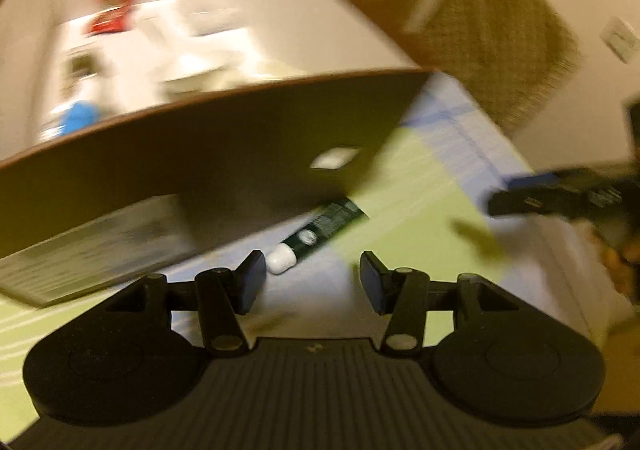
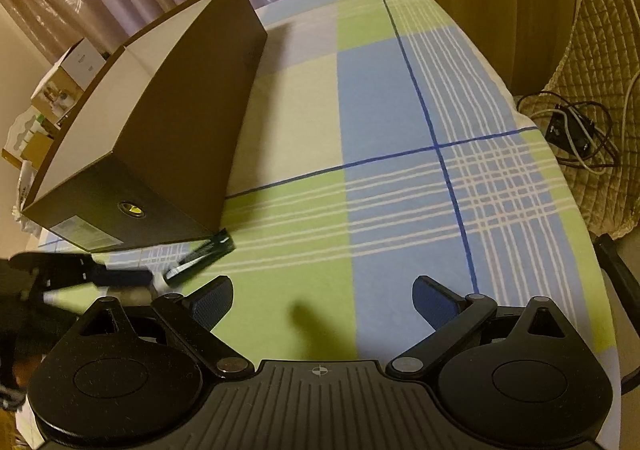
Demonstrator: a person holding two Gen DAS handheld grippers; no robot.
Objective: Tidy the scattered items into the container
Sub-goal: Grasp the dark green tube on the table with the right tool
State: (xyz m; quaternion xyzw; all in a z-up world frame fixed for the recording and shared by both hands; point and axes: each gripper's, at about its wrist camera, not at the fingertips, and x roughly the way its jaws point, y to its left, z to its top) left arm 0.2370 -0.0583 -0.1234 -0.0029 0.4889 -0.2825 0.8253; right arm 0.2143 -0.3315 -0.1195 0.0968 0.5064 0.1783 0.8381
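The tall brown box (image 2: 160,138) blocks the left side of the worktop (image 2: 380,90), and a dark tube (image 2: 200,256) lies tight against its near lower corner, leaving little room on that side. To the box's right, the checked cloth lies bare and open to the far edge. The left gripper (image 1: 312,278) sits just short of the tube's white cap.

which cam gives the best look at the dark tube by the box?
Left wrist: the tube lies just ahead of the open left gripper, white cap and dark body visible, slightly blurred. Right wrist shows it smaller, at the brown box corner, cap end smeared.
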